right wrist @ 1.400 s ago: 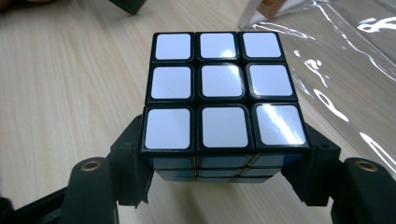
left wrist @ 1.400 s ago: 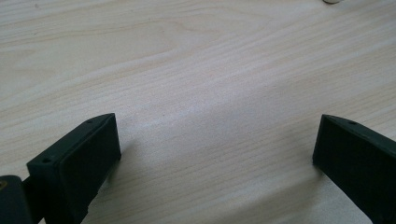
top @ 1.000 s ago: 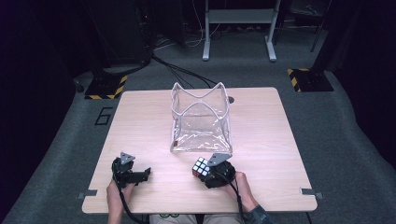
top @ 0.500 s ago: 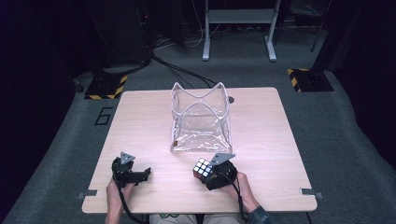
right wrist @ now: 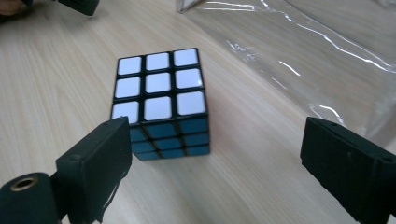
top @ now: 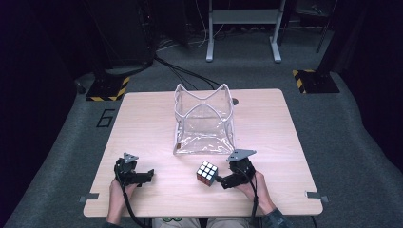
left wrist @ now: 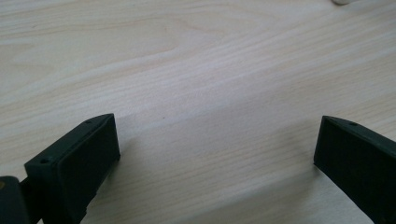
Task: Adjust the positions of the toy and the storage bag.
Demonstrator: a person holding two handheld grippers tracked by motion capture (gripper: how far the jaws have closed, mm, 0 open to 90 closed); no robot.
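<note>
**A:** Where is the cube?

**B:** The black-framed puzzle cube with a white top face and a blue side (top: 207, 173) sits on the pale wooden table (top: 266, 123), near its front edge, just in front of a clear plastic bag standing open (top: 204, 121).

**A:** And the tools?

**B:** The right gripper (top: 220, 181) has just been opening; its jaws are spread, the cube beyond their tips and untouched. The left gripper (top: 148, 174) rests apart at the left, jaws spread over bare wood.

The puzzle cube (top: 207, 172), white face up, sits flat on the table near the near edge.
</note>
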